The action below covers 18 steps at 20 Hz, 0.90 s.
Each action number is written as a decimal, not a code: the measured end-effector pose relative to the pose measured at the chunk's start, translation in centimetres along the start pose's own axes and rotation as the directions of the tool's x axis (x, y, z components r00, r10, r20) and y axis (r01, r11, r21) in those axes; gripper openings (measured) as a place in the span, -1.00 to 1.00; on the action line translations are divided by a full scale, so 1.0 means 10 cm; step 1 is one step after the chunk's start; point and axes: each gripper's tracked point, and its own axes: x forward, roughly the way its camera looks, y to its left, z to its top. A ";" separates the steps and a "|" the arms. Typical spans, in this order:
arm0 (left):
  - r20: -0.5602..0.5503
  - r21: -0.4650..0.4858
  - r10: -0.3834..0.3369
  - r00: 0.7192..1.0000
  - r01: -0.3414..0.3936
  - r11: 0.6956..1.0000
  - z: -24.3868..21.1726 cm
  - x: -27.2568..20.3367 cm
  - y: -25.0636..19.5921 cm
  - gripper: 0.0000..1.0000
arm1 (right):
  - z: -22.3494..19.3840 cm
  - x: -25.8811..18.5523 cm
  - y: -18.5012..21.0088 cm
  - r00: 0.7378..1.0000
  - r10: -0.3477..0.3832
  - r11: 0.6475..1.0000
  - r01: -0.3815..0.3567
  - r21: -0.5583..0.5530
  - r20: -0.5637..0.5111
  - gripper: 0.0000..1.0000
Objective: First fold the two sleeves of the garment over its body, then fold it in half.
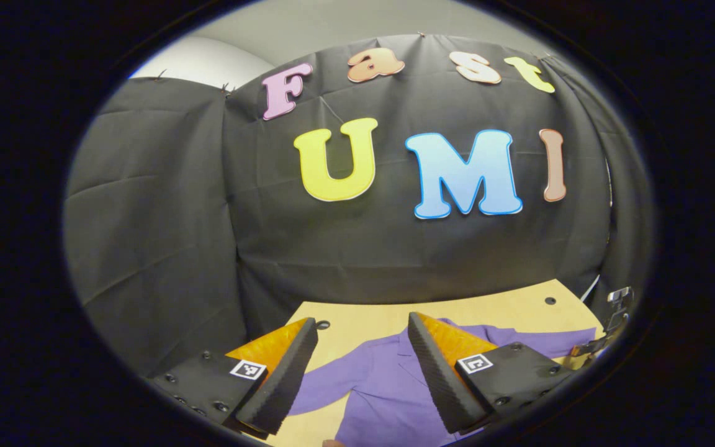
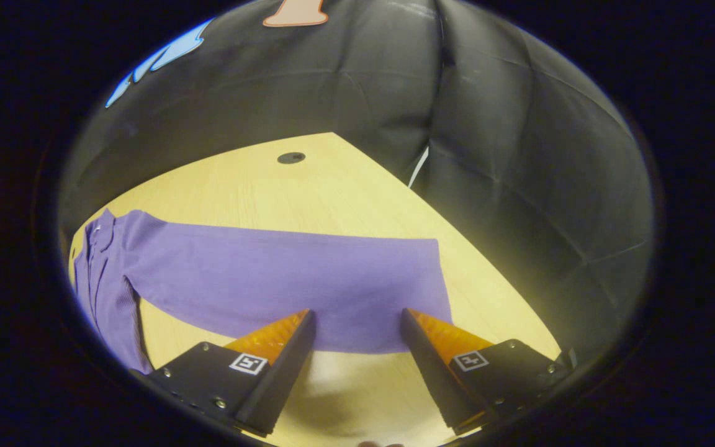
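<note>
- Across the far side, from nine o'clock round to three o'clock in both views, hangs the booth's black cloth wall (image 1: 165,205), creased and pinned along its top edge.
- Below it lies the light wooden table (image 2: 308,192), with a small dark round hole (image 2: 291,158) near its far edge at twelve o'clock in the right gripper view; two such holes show in the left gripper view, one at (image 1: 322,324).
- On the table the purple long-sleeved garment (image 1: 388,385) lies flat and unfolded. In the left gripper view its collar and body sit at six o'clock, with one sleeve running out toward three o'clock.
- In the right gripper view one long sleeve (image 2: 295,279) lies stretched straight across the middle, its cuff end toward three o'clock, while the body and collar bunch at nine o'clock.
- At six o'clock in the left gripper view, the left tool (image 1: 362,357) has its fingers spread wide apart, above the garment's collar area and gripping nothing.
- At six o'clock in the right gripper view, the right tool (image 2: 357,338) is likewise spread, its fingertips at the near edge of the sleeve, with nothing pinched between them.
- At four o'clock in the left gripper view, a small metal fitting (image 1: 618,298) sits by the table's edge; too blurred to identify.
</note>
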 end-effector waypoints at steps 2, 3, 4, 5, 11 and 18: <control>-0.004 -0.004 0.002 1.000 -0.002 1.000 -0.02 0.00 0.01 0.92 | 0.00 0.01 0.11 0.999 0.045 0.997 -0.045 0.061 -0.003 0.91; -0.004 -0.006 0.002 1.000 -0.002 1.000 -0.03 -0.01 0.03 0.92 | 0.00 0.05 0.12 0.999 0.047 0.996 -0.047 0.072 -0.001 0.60; -0.005 -0.007 0.003 1.000 -0.003 1.000 -0.04 -0.01 0.04 1.00 | -0.01 0.06 0.12 0.998 0.060 0.995 -0.061 0.074 0.005 0.58; -0.006 -0.006 0.005 1.000 -0.005 1.000 -0.04 -0.02 0.06 1.00 | 0.00 0.06 0.12 0.998 0.057 0.996 -0.058 0.062 0.008 0.27; -0.010 0.004 0.022 1.000 -0.022 1.000 -0.08 -0.06 0.17 1.00 | 0.02 0.06 0.20 0.998 0.058 0.986 -0.055 0.156 -0.015 -0.75; -0.017 -0.004 0.032 0.999 -0.032 0.999 -0.13 -0.12 0.32 0.92 | 0.15 0.00 0.34 0.997 0.061 0.975 -0.050 0.218 -0.047 -0.97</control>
